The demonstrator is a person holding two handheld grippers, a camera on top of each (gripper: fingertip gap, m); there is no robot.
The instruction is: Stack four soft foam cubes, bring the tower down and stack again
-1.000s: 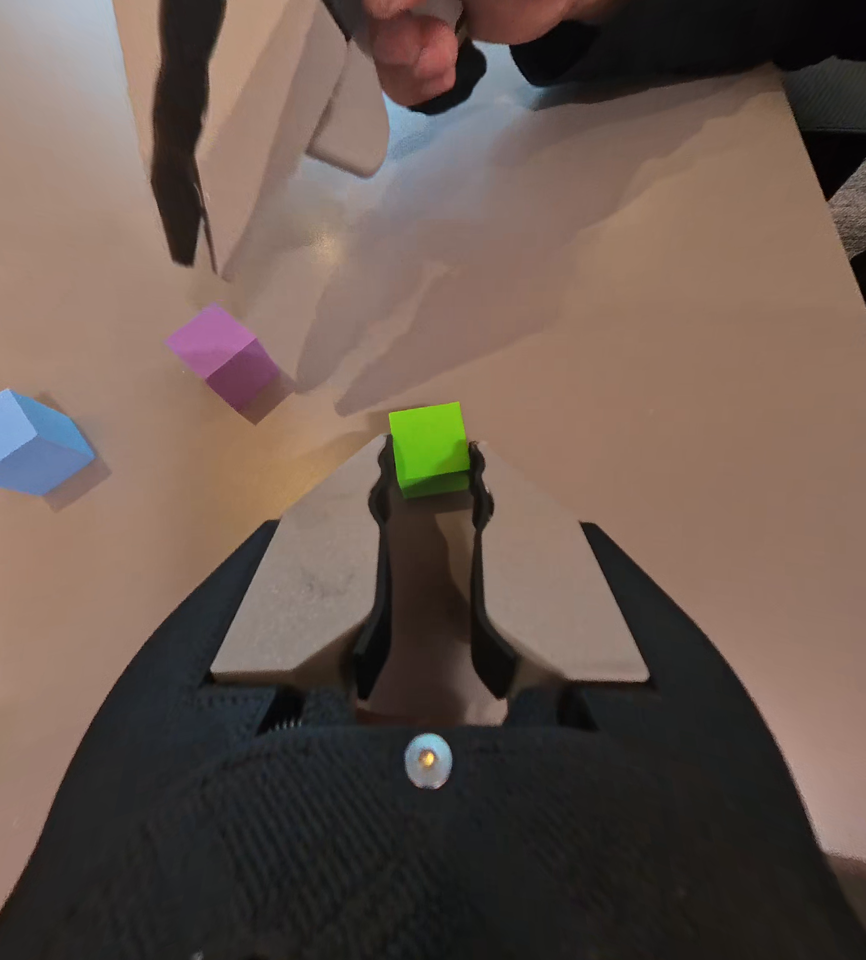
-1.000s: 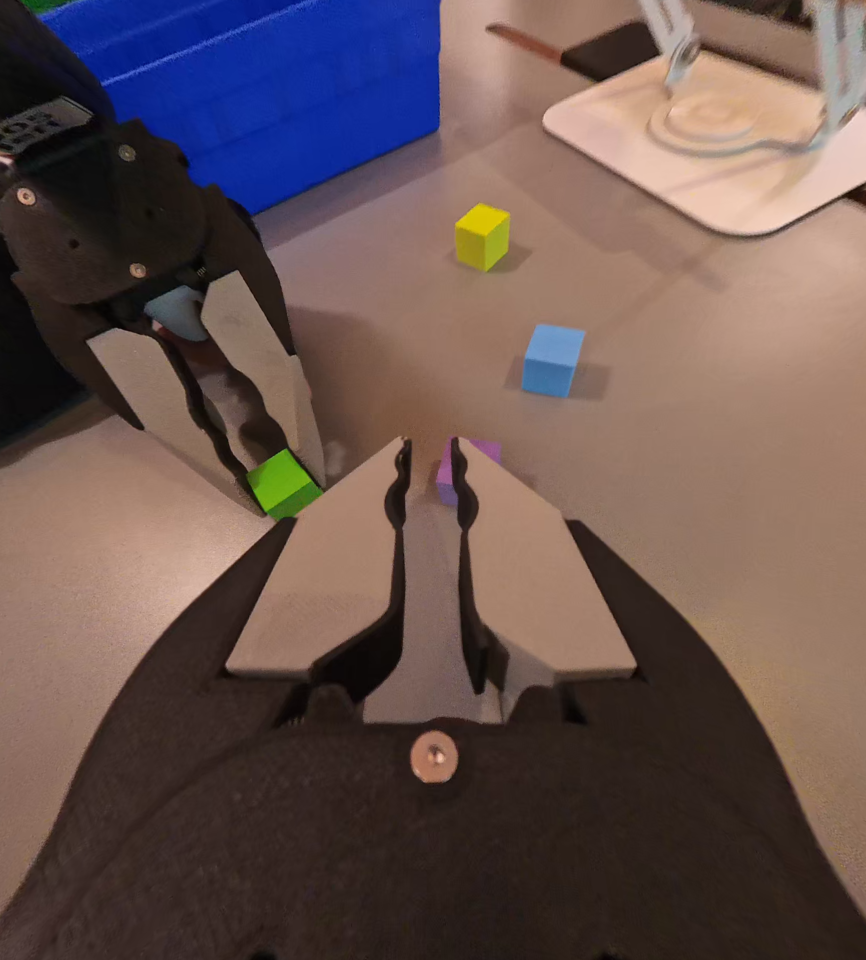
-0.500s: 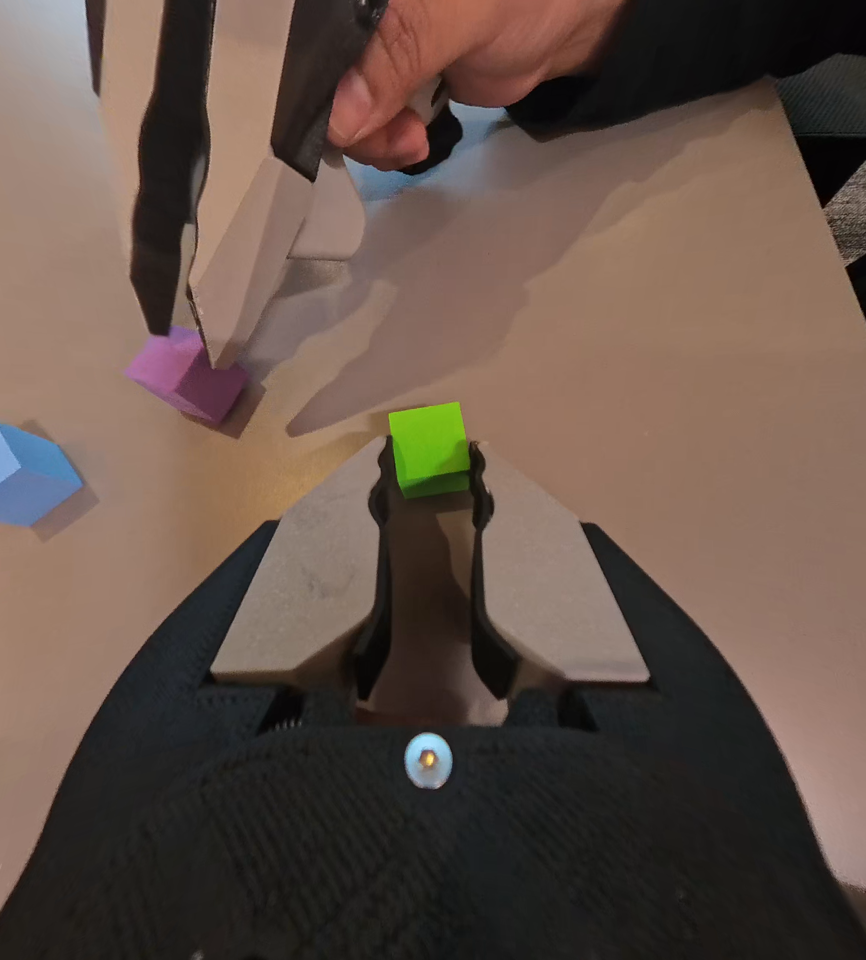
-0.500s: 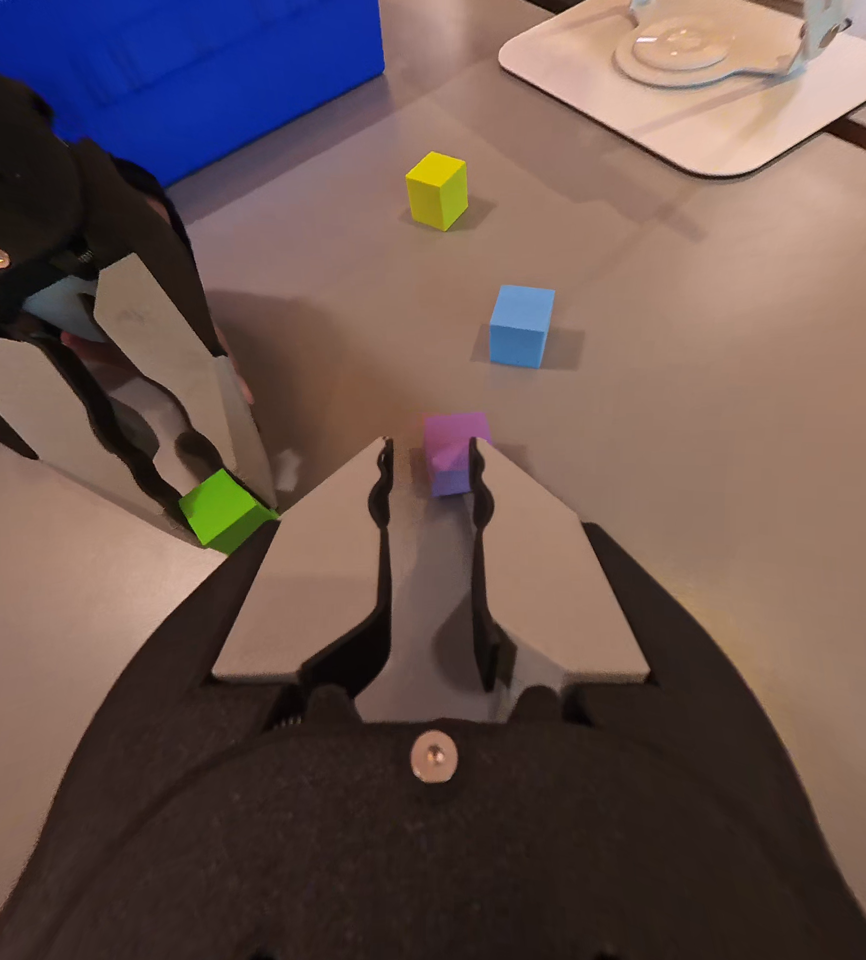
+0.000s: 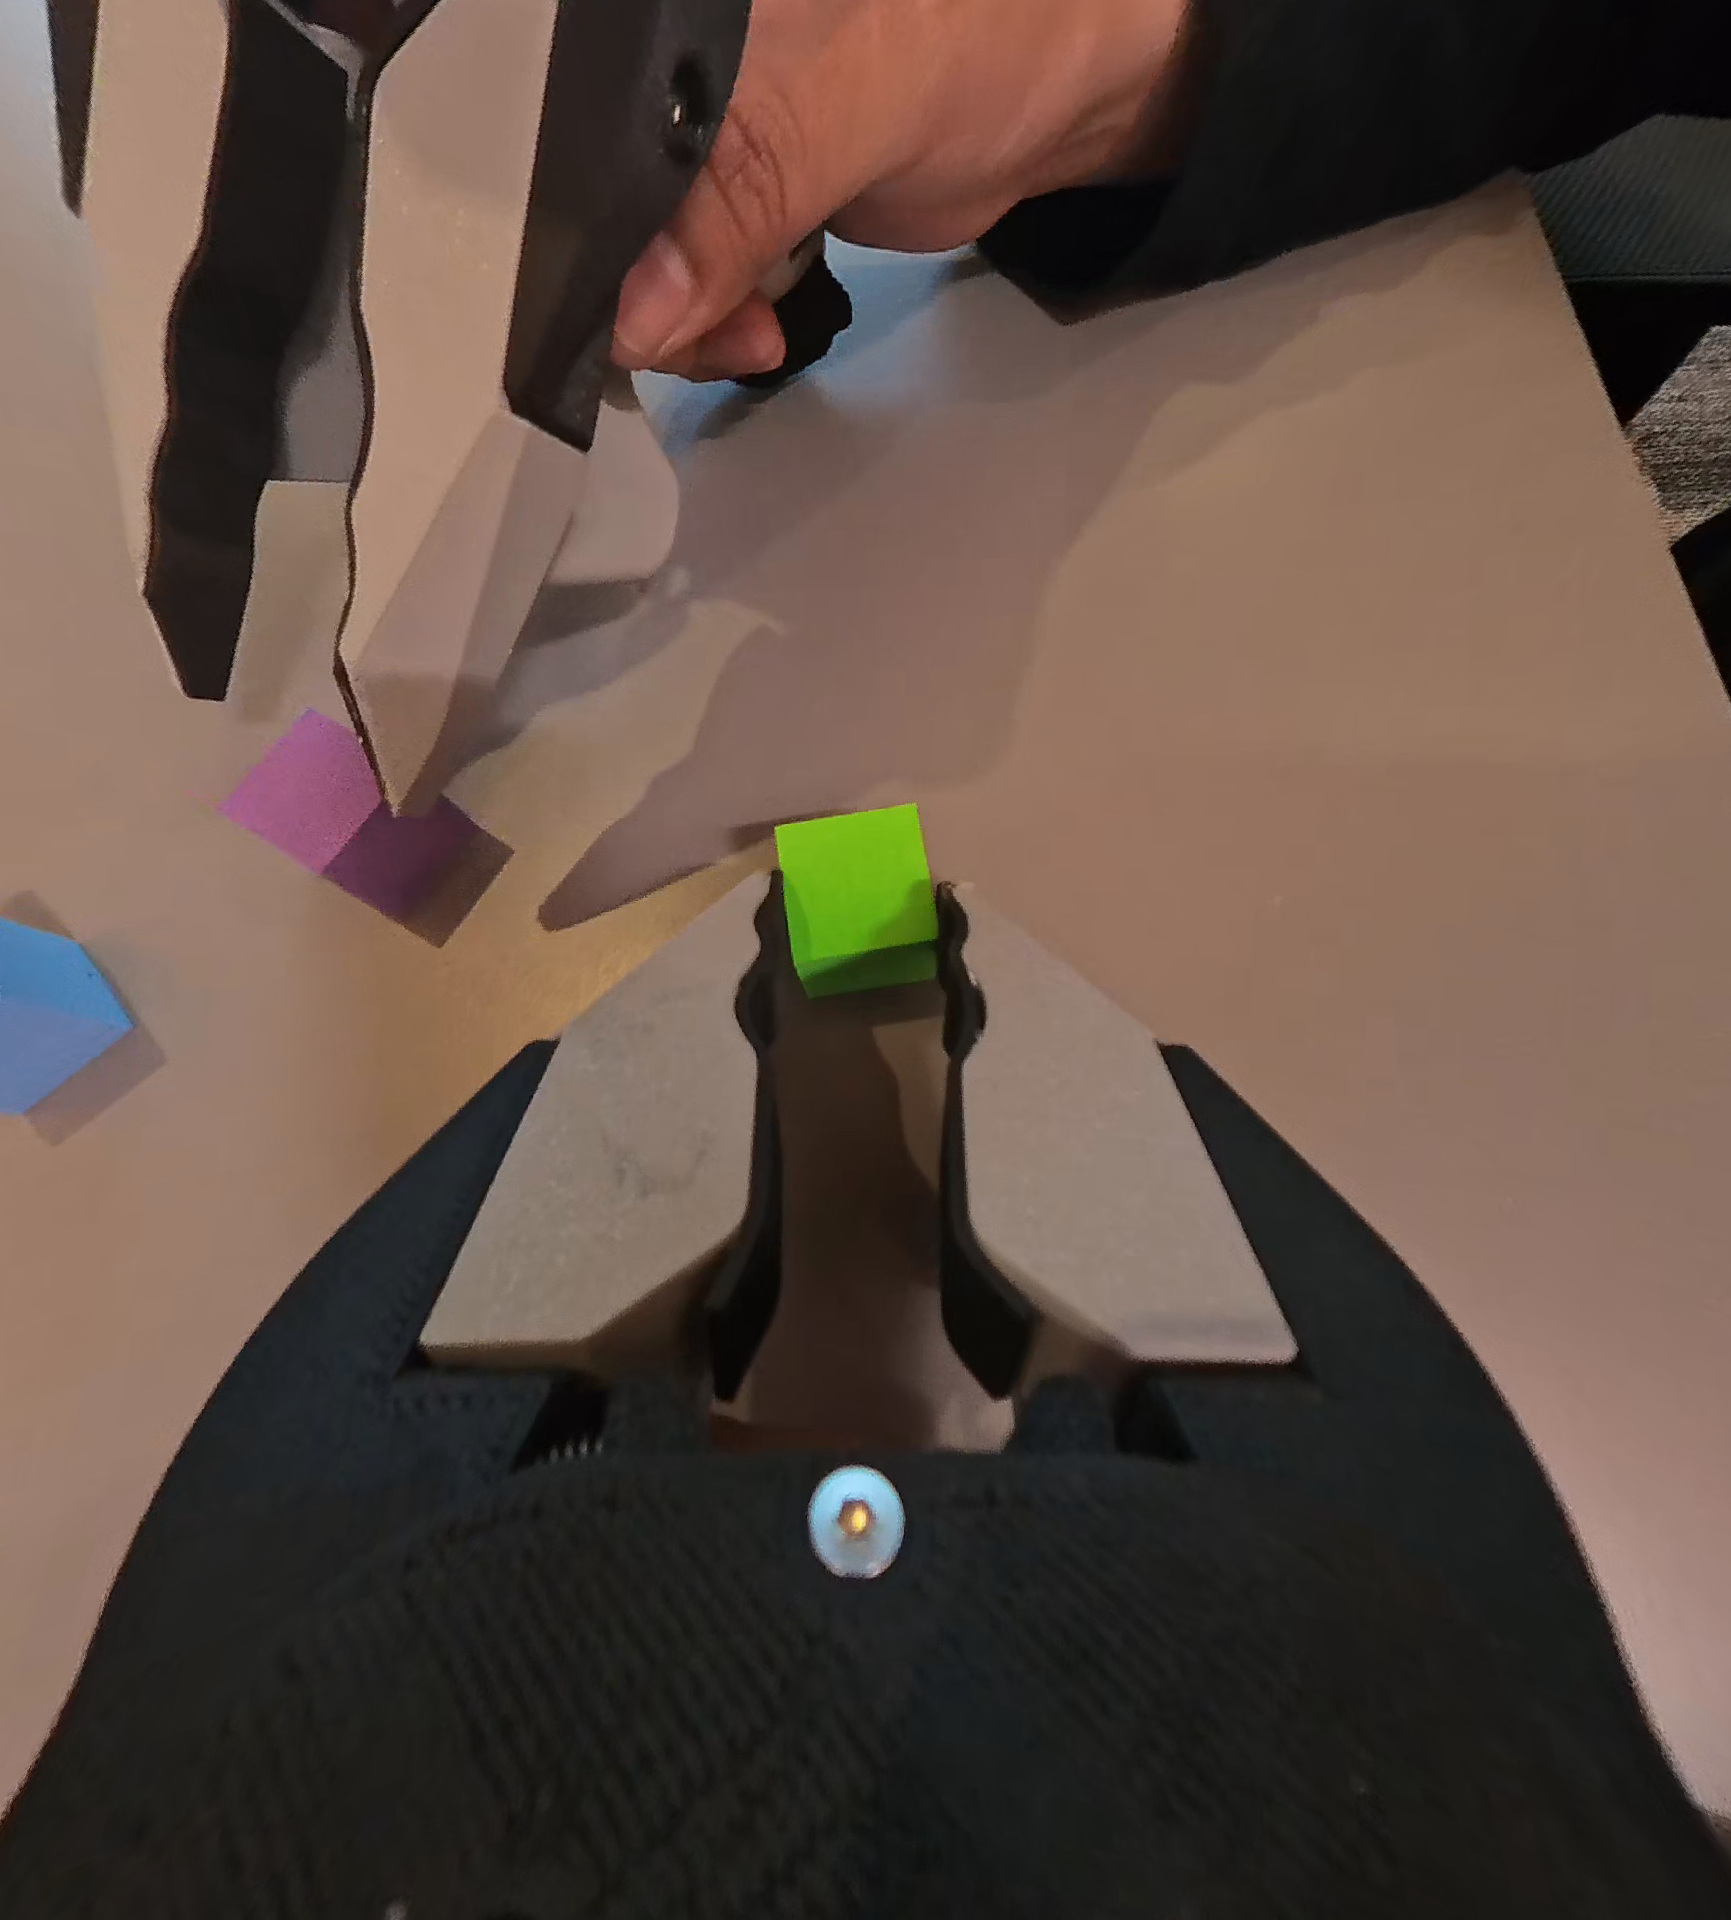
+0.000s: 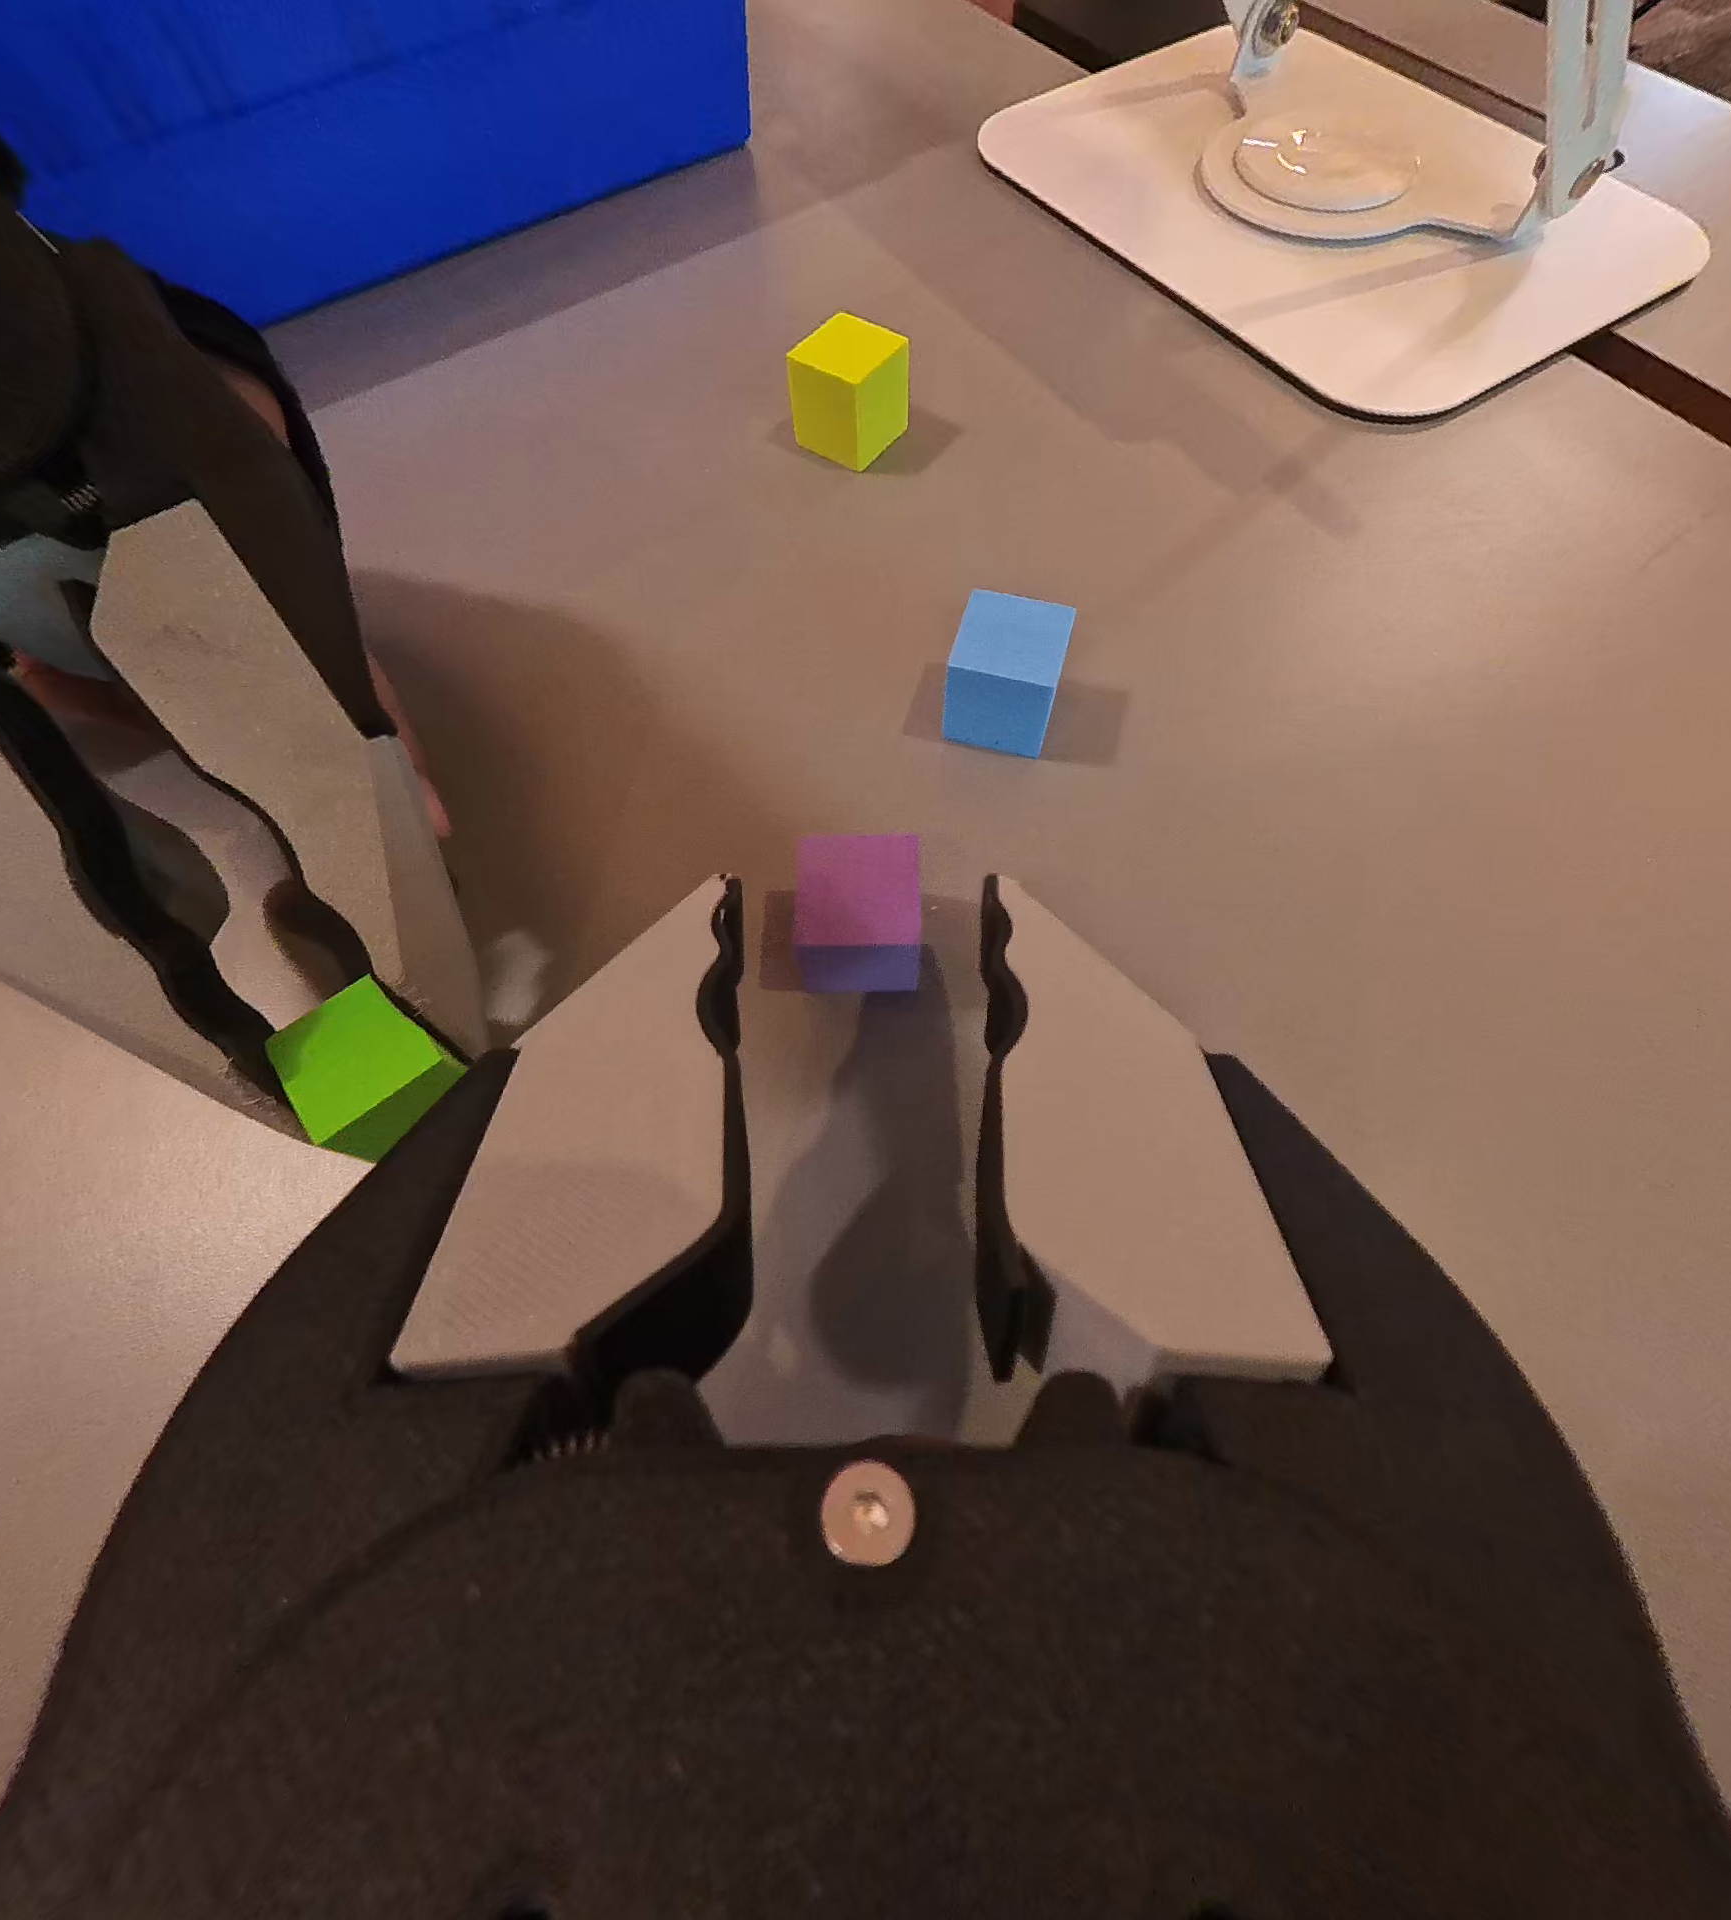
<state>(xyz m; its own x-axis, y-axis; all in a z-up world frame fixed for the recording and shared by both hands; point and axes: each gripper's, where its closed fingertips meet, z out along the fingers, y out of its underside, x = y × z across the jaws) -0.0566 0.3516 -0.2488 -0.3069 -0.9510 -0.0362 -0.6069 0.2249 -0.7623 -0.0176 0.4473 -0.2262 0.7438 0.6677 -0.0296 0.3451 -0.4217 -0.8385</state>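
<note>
Two loose cubes, yellow cube (image 6: 848,390) and blue cube (image 6: 1006,670), lie beyond the spread right hand-held gripper (image 6: 856,909); left hand-held gripper (image 5: 856,914) pinches green cube (image 5: 856,894).

On my grey table (image 6: 1360,935) lie four cubes, well apart: green (image 6: 357,1065), purple (image 6: 856,909), blue (image 6: 1006,670), yellow (image 6: 848,390). A blue box (image 6: 321,135) and a white plate (image 6: 1339,281) stand farther back.

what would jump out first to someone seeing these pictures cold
The bright green cube, pinched between the fingertips of the left gripper on the table, draws the eye first. Next comes the purple cube sitting in the gap of the open right gripper, not yet touched. Beyond them a blue cube and a yellow cube stand apart, with a big blue bin at the far left.
</note>
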